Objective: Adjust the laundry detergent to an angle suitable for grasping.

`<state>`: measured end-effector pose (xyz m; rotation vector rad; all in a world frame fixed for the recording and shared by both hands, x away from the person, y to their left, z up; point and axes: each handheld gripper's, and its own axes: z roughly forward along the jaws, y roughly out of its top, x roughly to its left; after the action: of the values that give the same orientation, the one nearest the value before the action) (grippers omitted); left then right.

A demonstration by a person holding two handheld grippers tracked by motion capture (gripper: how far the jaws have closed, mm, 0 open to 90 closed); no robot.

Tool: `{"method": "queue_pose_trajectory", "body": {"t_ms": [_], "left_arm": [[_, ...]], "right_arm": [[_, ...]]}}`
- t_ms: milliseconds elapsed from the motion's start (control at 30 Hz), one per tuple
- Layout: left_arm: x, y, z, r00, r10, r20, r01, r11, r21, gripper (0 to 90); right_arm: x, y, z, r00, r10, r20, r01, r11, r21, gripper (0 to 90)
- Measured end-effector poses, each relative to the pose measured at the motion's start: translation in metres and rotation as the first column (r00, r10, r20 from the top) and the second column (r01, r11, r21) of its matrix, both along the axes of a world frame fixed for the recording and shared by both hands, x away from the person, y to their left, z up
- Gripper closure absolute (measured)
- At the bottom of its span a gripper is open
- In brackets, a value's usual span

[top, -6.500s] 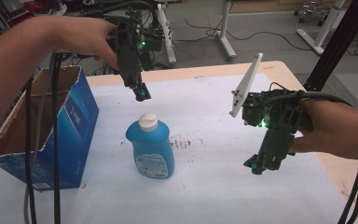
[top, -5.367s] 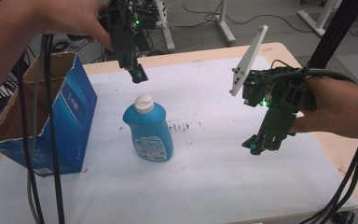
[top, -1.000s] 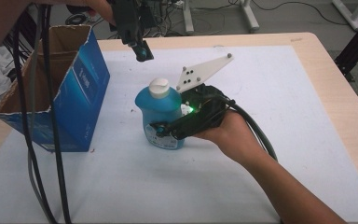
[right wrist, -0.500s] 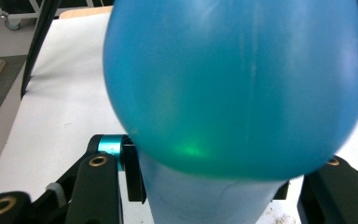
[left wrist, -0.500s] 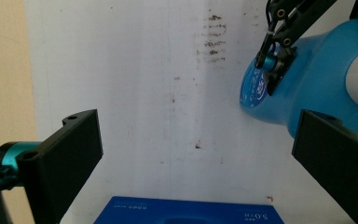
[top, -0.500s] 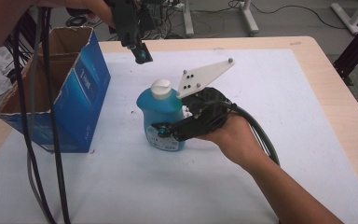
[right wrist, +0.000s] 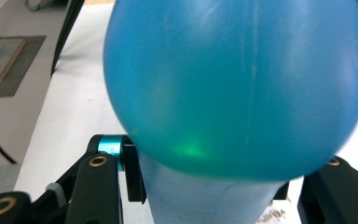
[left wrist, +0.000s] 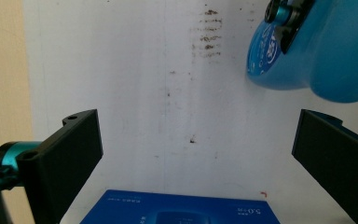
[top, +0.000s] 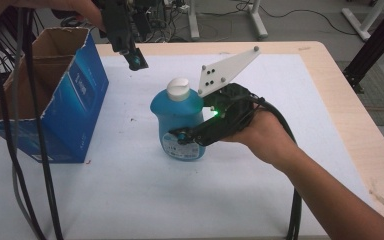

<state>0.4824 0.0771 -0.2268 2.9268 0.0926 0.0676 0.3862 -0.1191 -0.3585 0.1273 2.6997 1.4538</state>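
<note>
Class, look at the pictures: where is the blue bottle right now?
In the high view the blue bottle stands near the middle of the white table, clamped low on its body by the right gripper, with the cardboard box to its left.

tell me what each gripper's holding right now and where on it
The right gripper is shut on the blue bottle, its fingers clamping the lower body near the label. The left gripper holds nothing, open above the table.

The rounded blue plastic detergent bottle (right wrist: 235, 88) is blurring and overrunning the right gripper view's top edge, and the open blue cardboard box (top: 40, 95) is running off the high view's left edge.
</note>
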Motion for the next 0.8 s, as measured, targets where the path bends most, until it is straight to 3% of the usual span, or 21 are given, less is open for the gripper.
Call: {"method": "queue_pose_trajectory", "body": {"t_ms": [200,800], "left_arm": [[-0.004,0.000,0.000,1.0000,0.000,0.003,0.000,1.0000,0.000,1.7],[-0.011,0.000,-0.006,1.0000,0.006,-0.006,-0.006,0.9999,0.010,1.7]], "right_arm": [[0.003,-0.014,0.006,0.9988,0.049,0.004,-0.049,0.999,0.001,45.2],[0.020,-0.038,0.001,0.9958,0.090,-0.015,-0.090,0.996,0.024,45.2]]}}
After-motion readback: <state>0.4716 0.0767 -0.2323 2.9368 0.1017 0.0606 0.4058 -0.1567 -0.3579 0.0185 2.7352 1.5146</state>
